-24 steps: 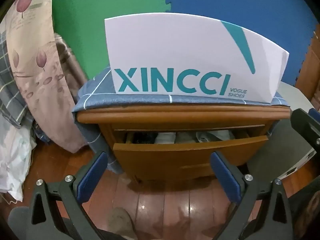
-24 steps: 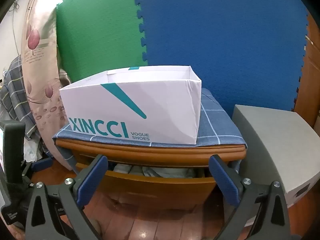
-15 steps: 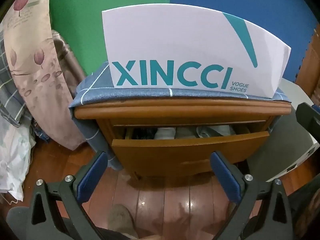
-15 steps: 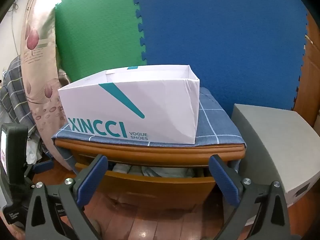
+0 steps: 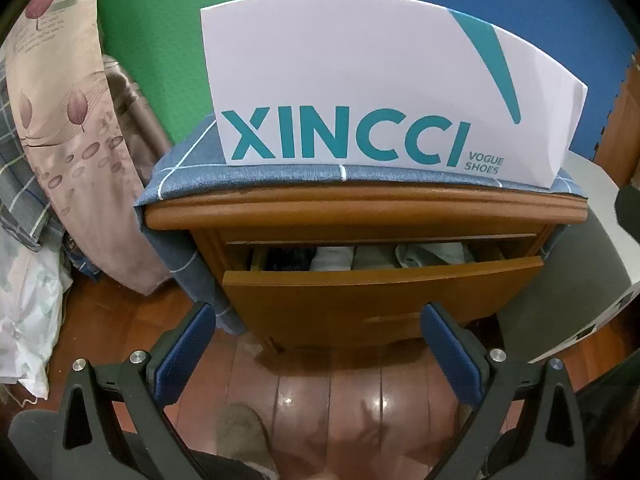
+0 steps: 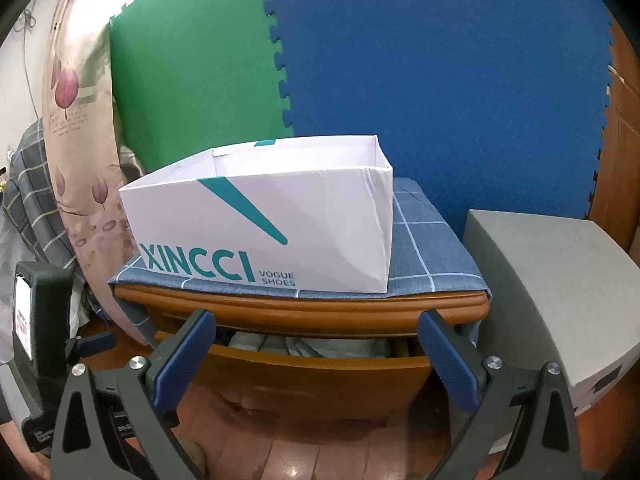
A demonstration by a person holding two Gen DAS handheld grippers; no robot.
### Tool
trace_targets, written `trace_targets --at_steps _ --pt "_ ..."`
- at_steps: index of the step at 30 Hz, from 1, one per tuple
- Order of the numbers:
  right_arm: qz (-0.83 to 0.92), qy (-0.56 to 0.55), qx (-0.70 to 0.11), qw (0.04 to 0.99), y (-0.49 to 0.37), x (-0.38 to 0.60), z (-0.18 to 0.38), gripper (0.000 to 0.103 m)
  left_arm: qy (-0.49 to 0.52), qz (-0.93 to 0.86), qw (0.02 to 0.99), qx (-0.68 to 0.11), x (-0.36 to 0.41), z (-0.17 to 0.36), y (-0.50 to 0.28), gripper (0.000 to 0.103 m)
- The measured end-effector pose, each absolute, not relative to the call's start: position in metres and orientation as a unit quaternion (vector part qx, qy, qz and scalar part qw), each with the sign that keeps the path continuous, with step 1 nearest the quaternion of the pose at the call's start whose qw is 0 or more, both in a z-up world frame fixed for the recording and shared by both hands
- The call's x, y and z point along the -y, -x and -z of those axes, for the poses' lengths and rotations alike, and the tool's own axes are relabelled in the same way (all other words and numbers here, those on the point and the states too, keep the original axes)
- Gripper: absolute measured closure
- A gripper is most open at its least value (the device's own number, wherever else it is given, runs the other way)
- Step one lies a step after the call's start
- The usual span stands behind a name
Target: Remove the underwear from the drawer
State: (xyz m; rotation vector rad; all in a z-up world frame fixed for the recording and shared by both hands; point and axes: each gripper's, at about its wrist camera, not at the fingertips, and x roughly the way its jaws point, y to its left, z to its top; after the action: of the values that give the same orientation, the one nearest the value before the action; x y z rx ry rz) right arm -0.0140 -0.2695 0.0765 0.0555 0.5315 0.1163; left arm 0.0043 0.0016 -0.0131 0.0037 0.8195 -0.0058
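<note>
A wooden nightstand's top drawer [image 5: 376,284] stands pulled out a little. Folded underwear [image 5: 360,257] in dark, white and pale green fills the slot, and the same pale pieces [image 6: 312,346] show in the right wrist view above the drawer front [image 6: 320,376]. My left gripper [image 5: 318,344] hovers open in front of and below the drawer, nothing between its blue pads. My right gripper [image 6: 316,350] is open too, level with the drawer gap and short of it. The left gripper's body [image 6: 40,312] appears at the left edge of the right wrist view.
An open white XINCCI shoe box [image 6: 272,232] sits on a blue checked cloth [image 6: 424,256] over the nightstand. A grey box [image 6: 552,280] stands to the right, curtains and bedding [image 5: 60,140] to the left. Green and blue foam mats [image 6: 400,60] back the scene; wooden floor [image 5: 352,400] below.
The left gripper has come closer to the drawer, so the nightstand and box look larger and the drawer's contents show more. The right wrist view is almost the same.
</note>
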Motion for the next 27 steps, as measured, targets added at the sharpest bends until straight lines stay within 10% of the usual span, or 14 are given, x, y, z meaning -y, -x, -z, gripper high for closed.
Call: trace_targets --at_steps 27 --pt "-0.074 0.024 -0.209 0.975 0.016 0.275 -0.115 0.000 0.024 -0.011 0.907 -0.421 -0.001 0.022 -0.018 0.001"
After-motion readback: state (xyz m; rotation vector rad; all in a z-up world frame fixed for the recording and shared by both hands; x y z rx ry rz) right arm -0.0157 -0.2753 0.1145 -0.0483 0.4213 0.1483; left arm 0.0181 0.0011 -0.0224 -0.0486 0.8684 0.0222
